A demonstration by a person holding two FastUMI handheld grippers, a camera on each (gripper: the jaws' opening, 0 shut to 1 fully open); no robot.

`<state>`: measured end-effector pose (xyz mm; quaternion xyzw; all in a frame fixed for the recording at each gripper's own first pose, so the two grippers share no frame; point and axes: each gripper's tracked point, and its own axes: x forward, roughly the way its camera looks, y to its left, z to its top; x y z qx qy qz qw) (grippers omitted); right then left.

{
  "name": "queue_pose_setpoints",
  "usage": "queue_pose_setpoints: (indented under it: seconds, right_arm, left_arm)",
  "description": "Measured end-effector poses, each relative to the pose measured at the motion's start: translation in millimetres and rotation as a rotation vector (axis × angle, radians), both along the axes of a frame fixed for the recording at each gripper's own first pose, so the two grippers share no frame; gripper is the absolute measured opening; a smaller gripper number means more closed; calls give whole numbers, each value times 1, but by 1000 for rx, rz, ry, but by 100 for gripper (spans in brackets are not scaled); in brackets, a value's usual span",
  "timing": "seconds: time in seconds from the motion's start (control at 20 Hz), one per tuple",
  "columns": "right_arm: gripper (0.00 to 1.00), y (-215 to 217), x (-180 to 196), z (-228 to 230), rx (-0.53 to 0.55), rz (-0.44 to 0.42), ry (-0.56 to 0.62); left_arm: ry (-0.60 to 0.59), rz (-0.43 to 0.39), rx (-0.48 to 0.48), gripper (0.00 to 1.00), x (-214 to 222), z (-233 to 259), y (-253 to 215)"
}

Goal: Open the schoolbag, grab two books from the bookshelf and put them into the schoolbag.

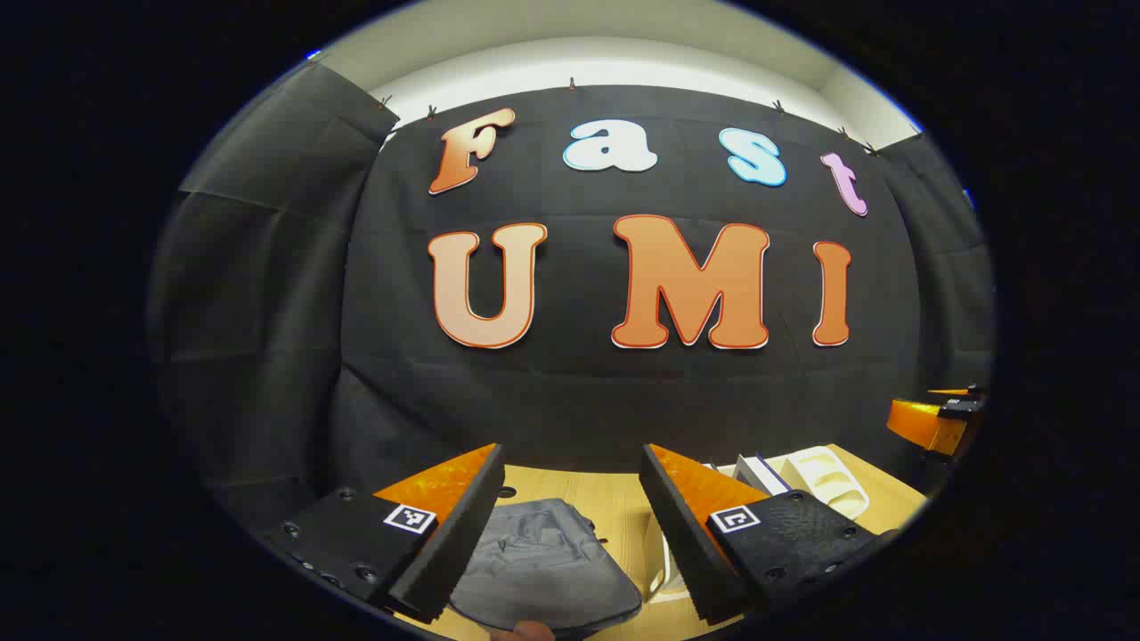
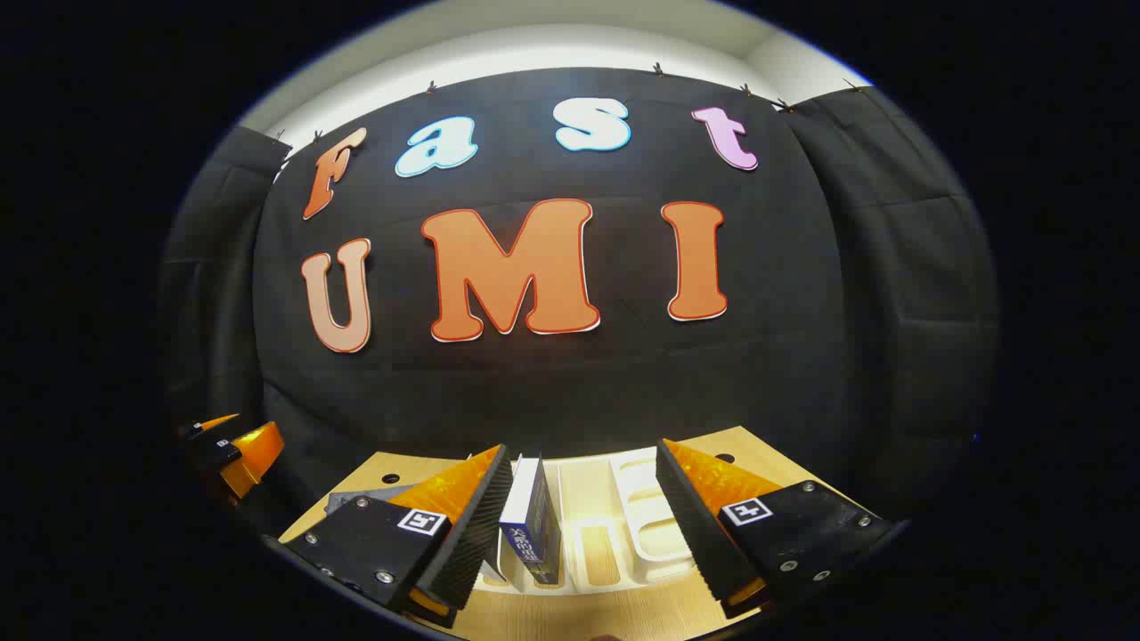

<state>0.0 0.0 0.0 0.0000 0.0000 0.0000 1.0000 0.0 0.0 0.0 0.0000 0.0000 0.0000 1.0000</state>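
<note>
- Left gripper view: left gripper [image 1: 572, 525] has its fingers spread wide, nothing between them, held above the wooden table [image 1: 614, 499].
- Grey schoolbag [image 1: 543, 565] lies flat on the table below the gap, looks closed; can't make out the zipper pull.
- Step in hand, my guess: opening the bag, not yet begun. Do it well: drop low, find the zipper tab or flap edge, pinch that only, not the loose cloth.
- White bookshelf [image 1: 824, 476] sits near the bag's right side, books [image 1: 757, 472] standing in it; the other gripper [image 1: 935, 423] shows farther off at the right edge.
- Right gripper view: right gripper [image 2: 583, 521] also spread apart, empty, aimed at the slotted shelf [image 2: 641, 516].
- Dark blue book [image 2: 533, 521] stands upright in a left slot, just beside the gripper's left finger, can't tell if touching.
- Bag corner [image 2: 356, 499] peeks behind that finger; far gripper [image 2: 236, 450] at the left.
- In the way: shelf dividers crowd the book; approach along the slot.
</note>
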Motion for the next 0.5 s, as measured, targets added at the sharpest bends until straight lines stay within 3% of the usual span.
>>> queue_pose_setpoints:
  seconds: [0.5]
  right_arm:
    - [96, 7, 13, -14, -38, -12, 33]
  left_arm:
    - [32, 16, 28, 95, 17, -13, 8]
